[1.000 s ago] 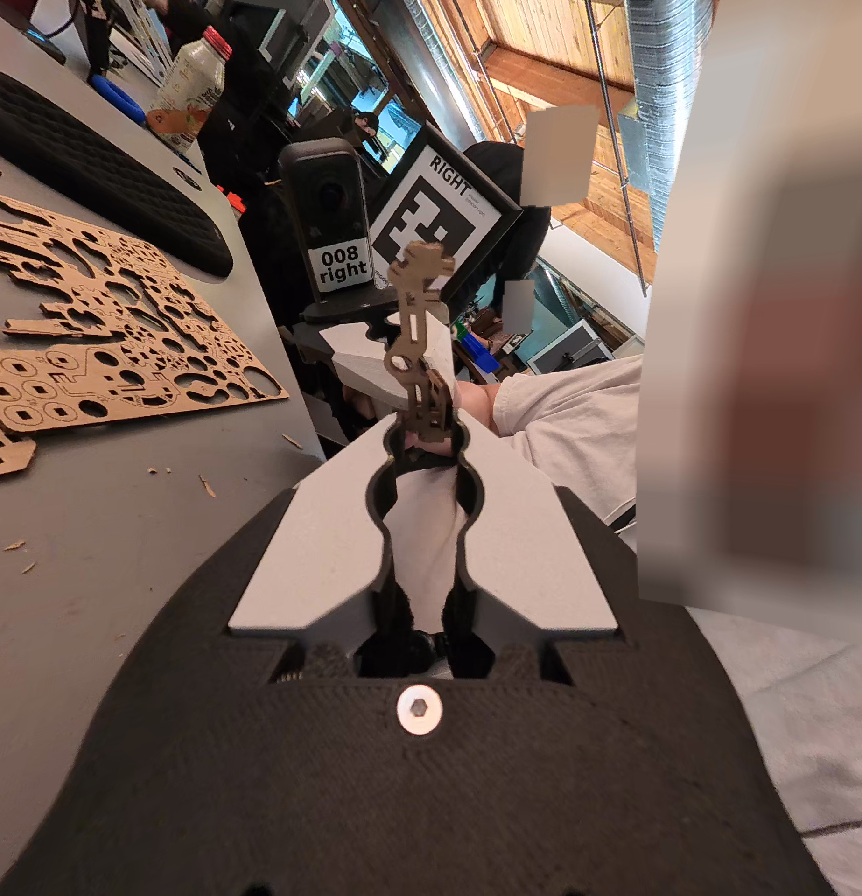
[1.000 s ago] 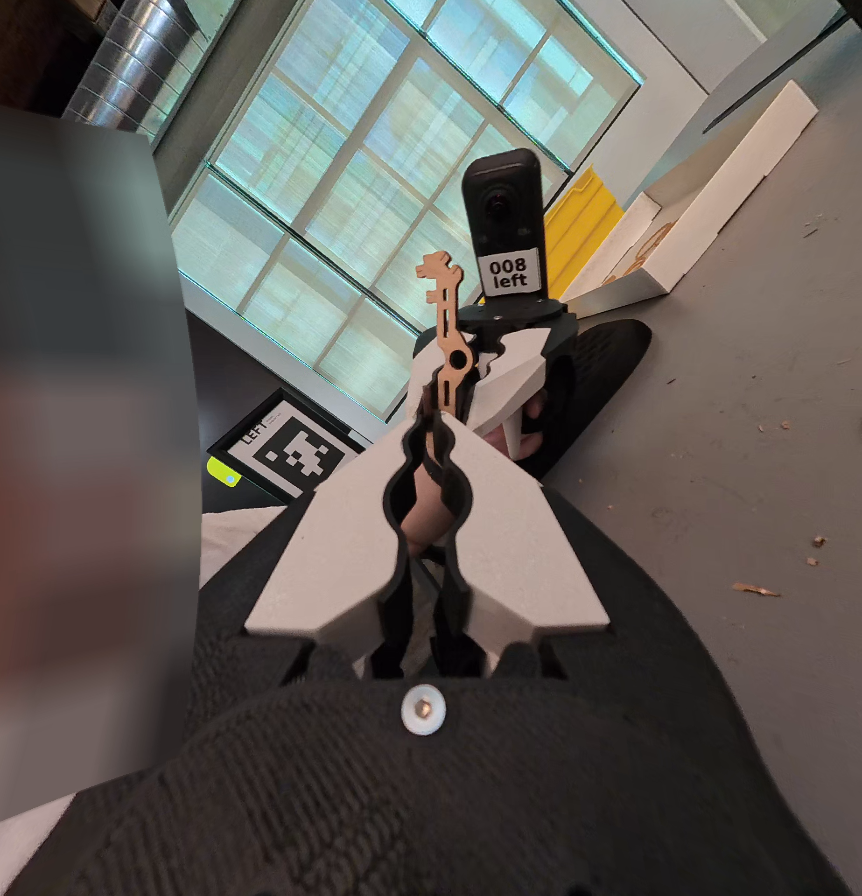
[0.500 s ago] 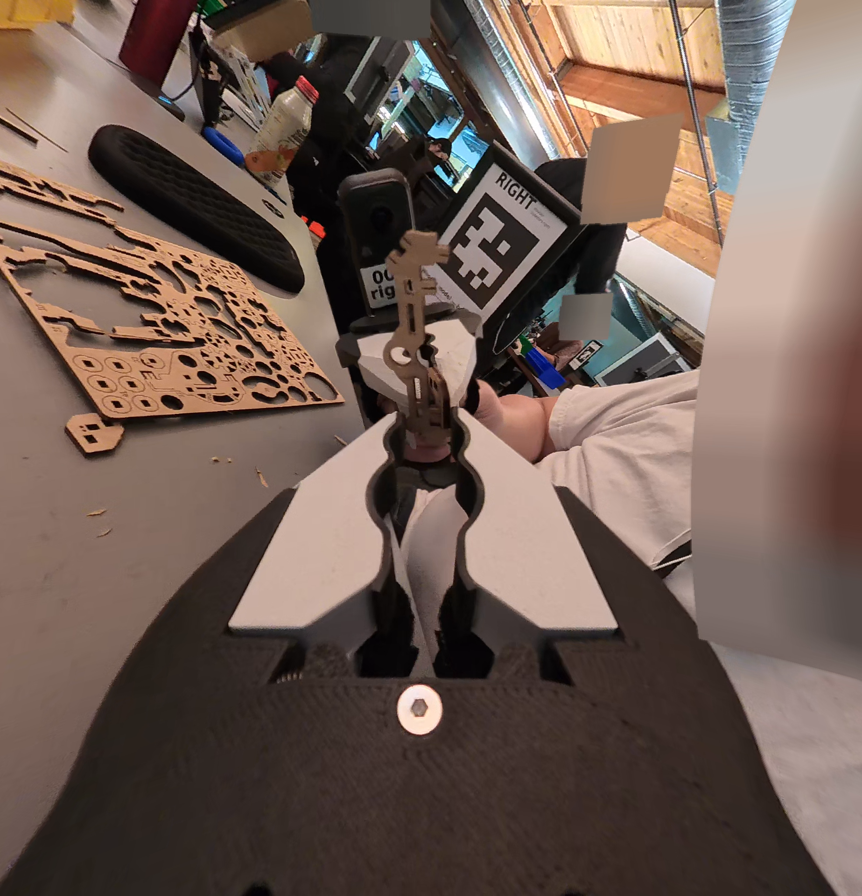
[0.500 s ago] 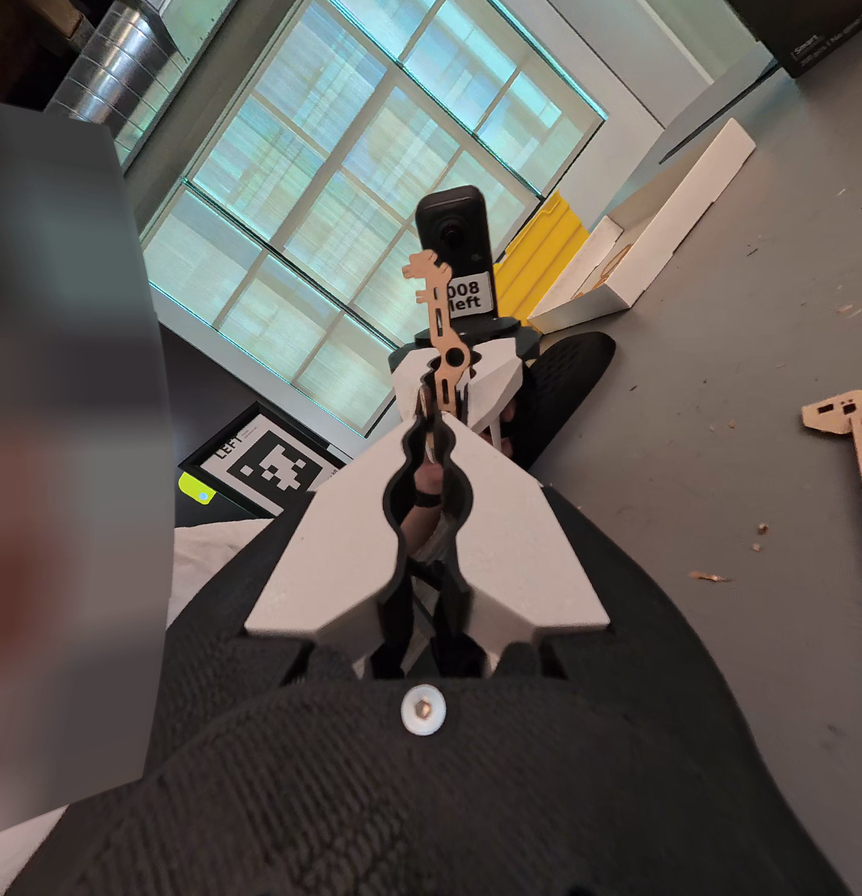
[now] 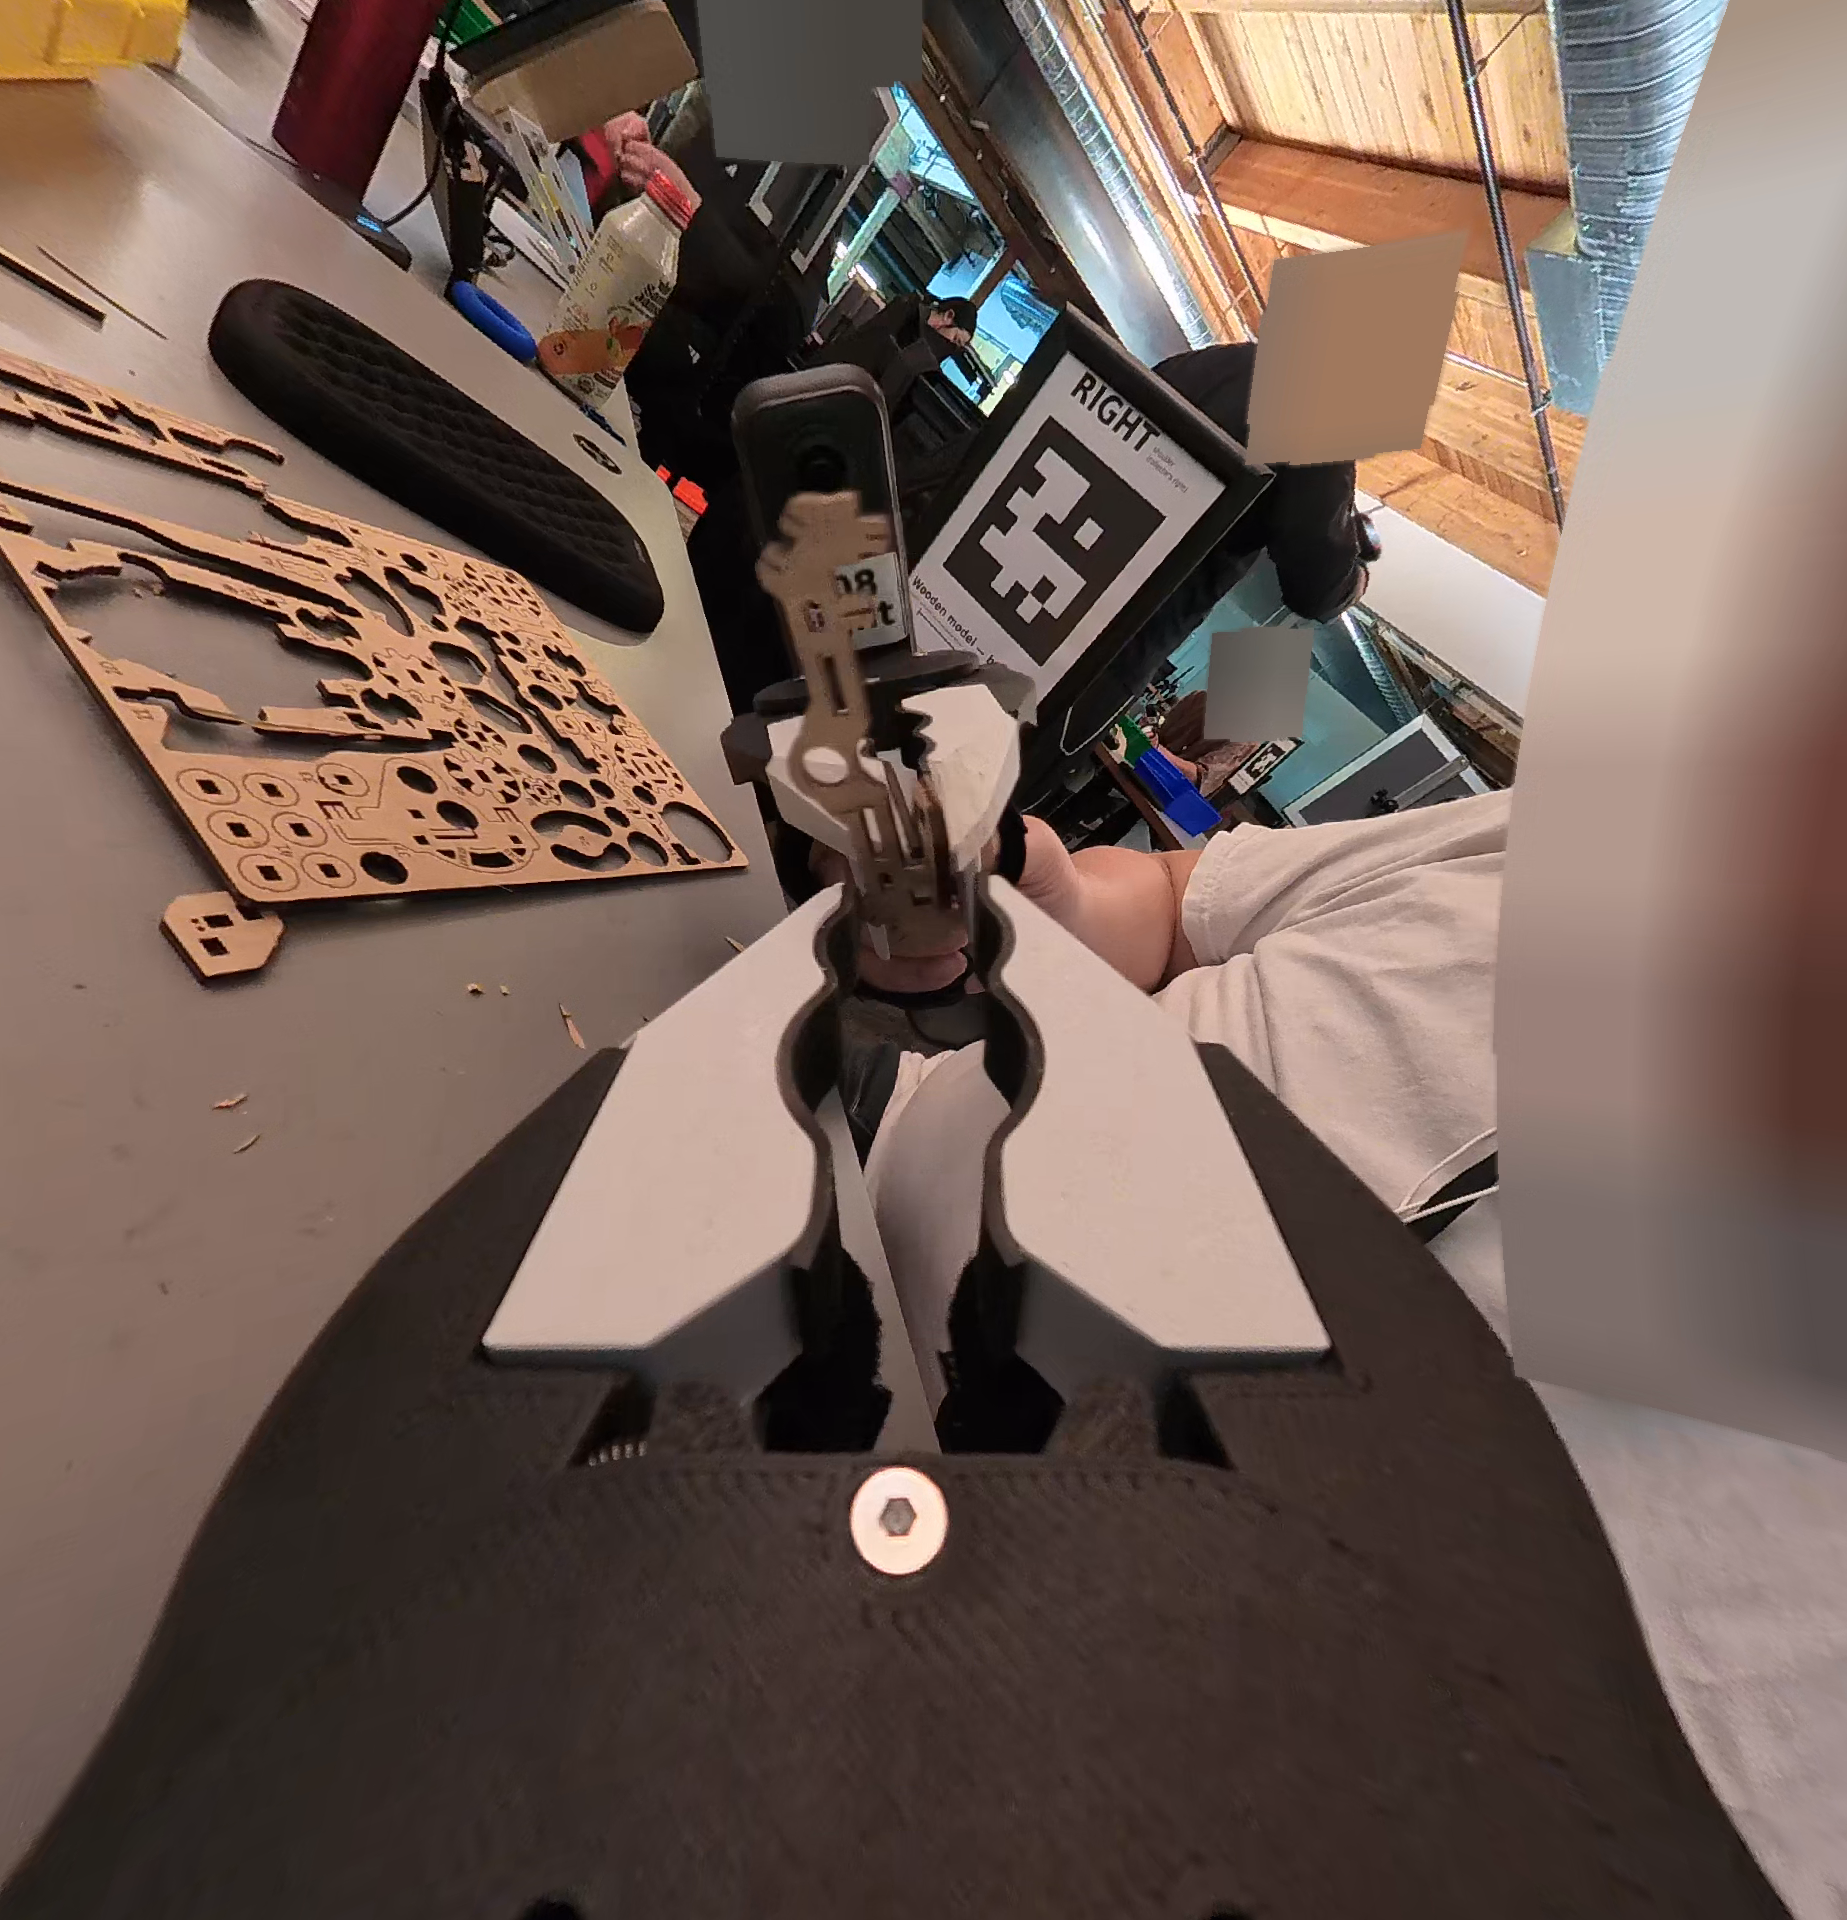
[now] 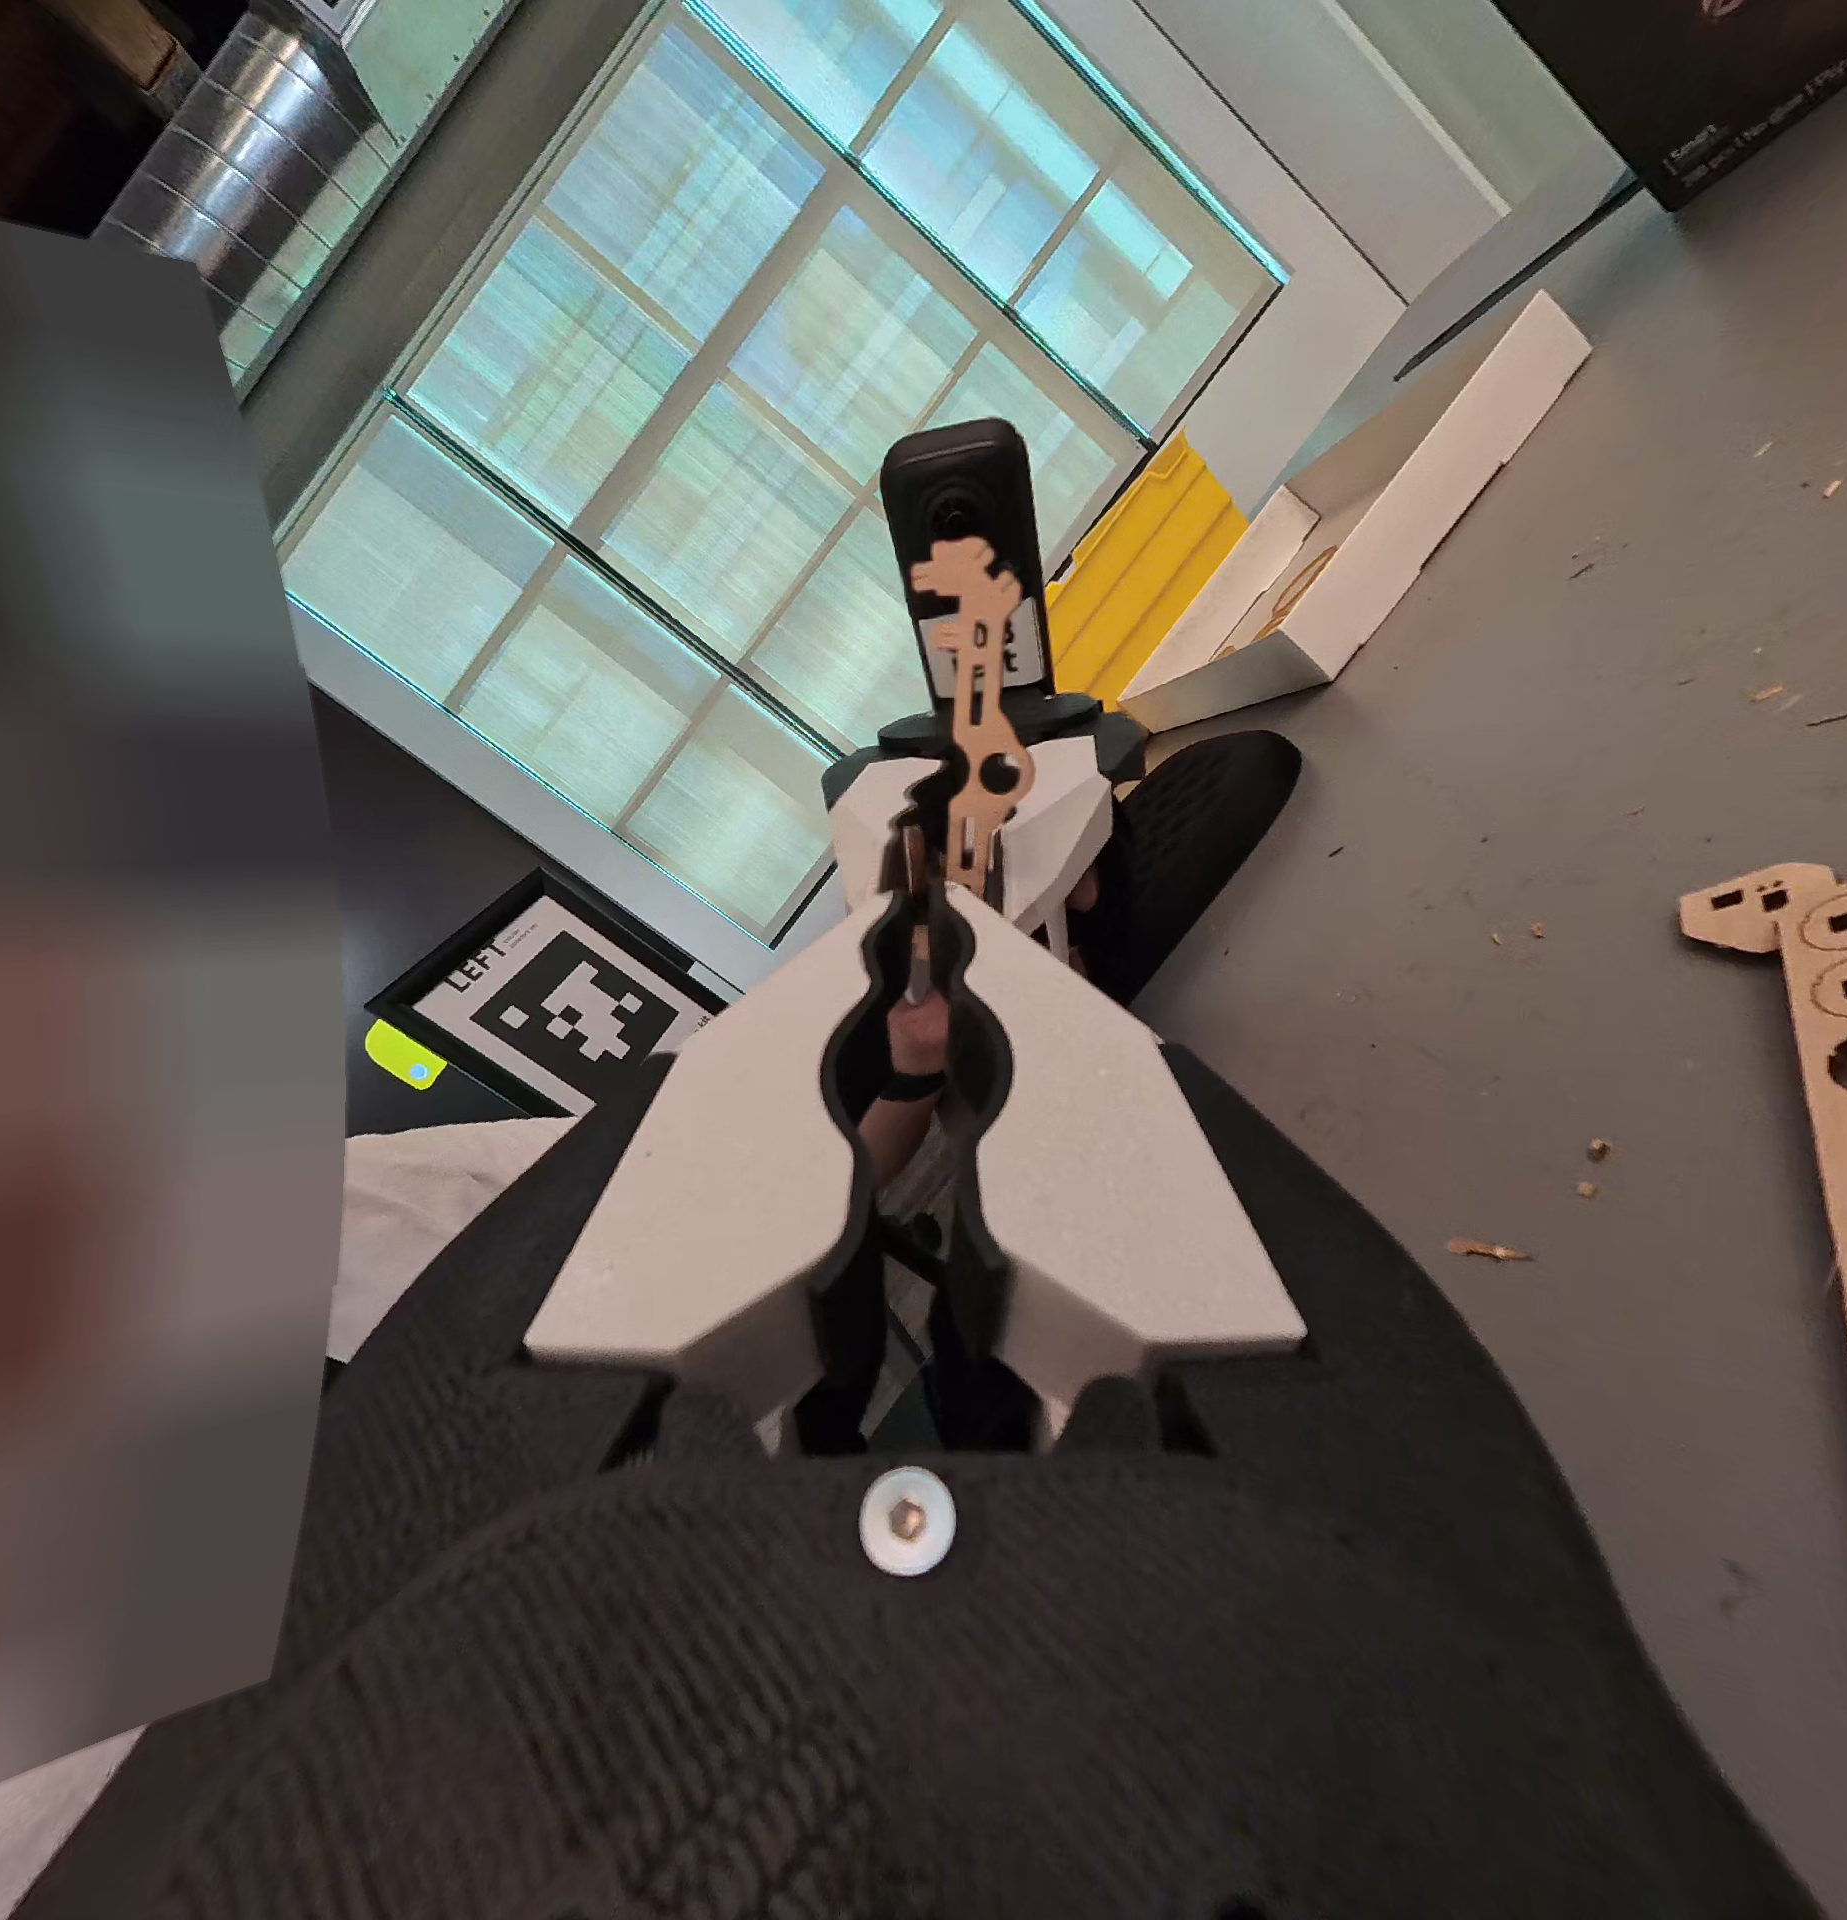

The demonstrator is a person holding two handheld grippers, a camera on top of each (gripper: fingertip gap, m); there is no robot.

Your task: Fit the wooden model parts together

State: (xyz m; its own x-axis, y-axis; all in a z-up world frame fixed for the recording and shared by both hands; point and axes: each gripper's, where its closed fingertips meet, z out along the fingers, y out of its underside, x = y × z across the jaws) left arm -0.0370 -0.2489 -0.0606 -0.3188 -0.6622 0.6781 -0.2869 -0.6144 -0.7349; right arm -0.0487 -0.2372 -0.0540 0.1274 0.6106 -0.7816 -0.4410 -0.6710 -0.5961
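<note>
Your left gripper (image 5: 903, 914) fills the lower half of its view, its fingers (image 5: 690, 1132) drawn close with only a narrow gap at the tips, and they pinch the bottom end of a wooden strip (image 5: 836, 707) that rises up the middle of the frame. The strip is long and thin, with slots along its length, a round hole partway up and a knobbly notched top. At its base a second, smaller wooden piece (image 5: 924, 831) stands against it at a slight angle, edge-on and hard to make out.

Your right gripper (image 5: 898, 769) faces you from just behind the strip, centre of the frame, its pale fingers closed around the same cluster of pieces. In its own view, the right gripper (image 6: 914, 914) is also nearly closed at the tips, gripping the thin dark edge of the small piece (image 6: 908, 862). The strip (image 6: 976, 707) stands just above, in front of the left gripper (image 6: 966, 821).

On the grey table (image 5: 275, 1143), in the left half of the left view, lies a flat wooden sheet (image 5: 306, 675) full of cut-out holes, with a small loose offcut (image 5: 218, 935) just below its lower corner. A black oval pad (image 5: 431, 447) lies beyond the sheet, towards the upper left.
</note>
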